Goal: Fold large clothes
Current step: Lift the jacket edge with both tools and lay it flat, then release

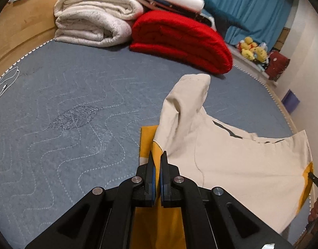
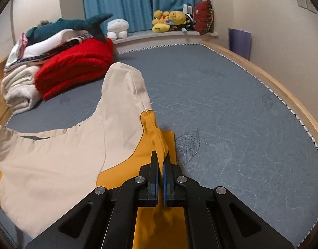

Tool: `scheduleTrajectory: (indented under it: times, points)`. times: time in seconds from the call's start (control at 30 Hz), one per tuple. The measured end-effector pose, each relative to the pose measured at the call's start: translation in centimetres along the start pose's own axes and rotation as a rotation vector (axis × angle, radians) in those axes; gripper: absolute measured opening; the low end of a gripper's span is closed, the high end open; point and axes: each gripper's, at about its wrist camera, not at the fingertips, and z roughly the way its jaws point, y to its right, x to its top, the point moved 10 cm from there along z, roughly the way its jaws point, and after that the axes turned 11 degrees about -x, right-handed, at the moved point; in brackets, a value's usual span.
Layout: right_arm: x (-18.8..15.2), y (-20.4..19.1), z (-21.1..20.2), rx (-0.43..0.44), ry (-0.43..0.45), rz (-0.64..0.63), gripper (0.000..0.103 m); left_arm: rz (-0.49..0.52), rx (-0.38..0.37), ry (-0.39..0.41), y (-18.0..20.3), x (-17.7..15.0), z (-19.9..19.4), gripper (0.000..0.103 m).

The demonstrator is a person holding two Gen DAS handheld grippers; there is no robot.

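A large cream and mustard-yellow garment (image 1: pixel 231 151) is held up over the grey quilted mattress (image 1: pixel 76 108). Its cream hood points away from me. My left gripper (image 1: pixel 157 155) is shut on the garment's yellow edge at its left side. My right gripper (image 2: pixel 161 157) is shut on the yellow edge at its right side; the cream body (image 2: pixel 55 161) hangs stretched to the left of it. A yellow layer of the garment (image 2: pixel 171 143) lies on the mattress (image 2: pixel 231 114) under both grippers. The right gripper's tip shows at the far right of the left wrist view (image 1: pixel 315 179).
At the mattress head lie a folded red blanket (image 1: pixel 179 39), a cream blanket (image 1: pixel 92 18) and stacked bedding with a plush shark (image 2: pixel 76 26). Plush toys (image 2: pixel 171 20) sit on the window ledge by blue curtains. A white cable (image 1: pixel 5 83) lies at the left edge. Wooden bed frame (image 2: pixel 262 72) runs around.
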Motion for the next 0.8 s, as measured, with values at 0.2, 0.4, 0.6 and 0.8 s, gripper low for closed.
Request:
scheduleTrajectory:
  times: [0.2, 0.4, 0.6, 0.8]
  points:
    - [-0.8, -1.1, 6.2, -0.054, -0.113, -0.026, 0.003, -0.025, 0.054, -0.169, -2.4, -2.8, 7.0, 0.002]
    - [-5.3, -1.8, 13.4, -0.096, -0.366, -0.021, 0.003, -0.037, 0.079, -0.224, -3.2, -4.0, 10.4, 0.002]
    - [-1.8, -1.2, 13.0, -0.099, -0.232, 0.065, 0.003, -0.06, 0.074, -0.17, -3.6, -2.5, 10.2, 0.01]
    - [-2.6, -0.5, 12.9, -0.124, -0.29, 0.009, 0.022, -0.113, 0.061, -0.185, -4.0, -1.4, 6.7, 0.03]
